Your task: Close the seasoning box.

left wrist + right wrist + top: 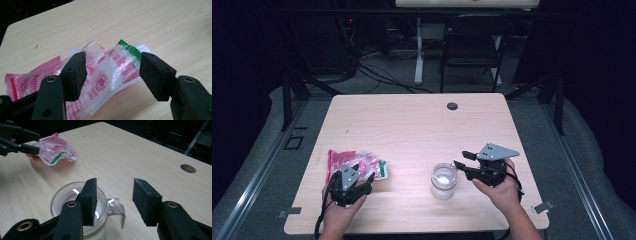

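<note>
**Two open claws, a slippery packet and a glass mug**

The left claw (112, 72) gapes wide around the crinkled pink-and-clear plastic packet (105, 72), gripping nothing. The right claw (115, 200) stands equally open over the clear glass mug (75, 205), its handle (116, 207) between the jaws. Risk: glossy film may slide from the pads, and a nudged handle could tip the smooth mug on the pale wood-grain surface (412, 125).

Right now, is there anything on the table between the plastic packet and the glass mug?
No. In the high view, the wooden table is bare between the plastic packet and the glass mug. The right gripper view shows the same bare stretch.
</note>
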`<action>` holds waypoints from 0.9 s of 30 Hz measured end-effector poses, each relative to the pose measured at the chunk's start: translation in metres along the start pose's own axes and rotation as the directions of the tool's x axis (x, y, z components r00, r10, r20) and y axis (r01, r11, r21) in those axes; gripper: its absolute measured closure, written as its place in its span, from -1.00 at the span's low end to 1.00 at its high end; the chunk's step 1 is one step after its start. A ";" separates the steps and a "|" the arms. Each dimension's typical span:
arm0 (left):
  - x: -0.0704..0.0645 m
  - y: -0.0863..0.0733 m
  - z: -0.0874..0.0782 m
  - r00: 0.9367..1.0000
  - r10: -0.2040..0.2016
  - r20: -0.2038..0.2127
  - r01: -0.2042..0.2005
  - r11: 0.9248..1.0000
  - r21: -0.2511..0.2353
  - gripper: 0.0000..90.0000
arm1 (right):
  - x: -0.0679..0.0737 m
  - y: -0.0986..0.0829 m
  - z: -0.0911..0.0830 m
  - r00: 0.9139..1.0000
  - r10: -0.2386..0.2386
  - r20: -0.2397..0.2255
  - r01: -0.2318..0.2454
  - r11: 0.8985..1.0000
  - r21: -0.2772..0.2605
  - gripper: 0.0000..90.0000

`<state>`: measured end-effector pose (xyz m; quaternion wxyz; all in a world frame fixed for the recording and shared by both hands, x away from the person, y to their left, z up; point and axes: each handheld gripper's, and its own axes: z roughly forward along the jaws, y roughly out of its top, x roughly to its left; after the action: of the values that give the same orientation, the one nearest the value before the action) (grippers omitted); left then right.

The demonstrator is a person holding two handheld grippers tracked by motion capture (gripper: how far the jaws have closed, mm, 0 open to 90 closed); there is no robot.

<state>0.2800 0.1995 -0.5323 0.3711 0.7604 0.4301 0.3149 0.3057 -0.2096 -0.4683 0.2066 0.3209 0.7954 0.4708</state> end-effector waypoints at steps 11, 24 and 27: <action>0.001 0.002 0.003 1.000 -0.010 0.011 0.010 1.000 -0.003 -0.15 | -0.012 -0.028 -0.022 0.989 0.098 0.113 -0.099 0.995 0.007 0.02; 0.001 0.004 0.006 1.000 -0.005 0.017 0.005 1.000 -0.005 -0.15 | -0.032 -0.081 -0.037 0.962 0.170 0.215 -0.182 0.983 0.039 0.01; 0.001 0.004 0.007 1.000 -0.003 0.019 0.003 1.000 -0.002 -0.15 | -0.034 -0.086 -0.037 0.959 0.178 0.220 -0.190 0.981 0.037 0.01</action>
<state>0.2874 0.1969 -0.5326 0.3765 0.7623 0.4271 0.3076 0.2792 -0.2860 -0.5259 0.2377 0.4485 0.7482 0.4272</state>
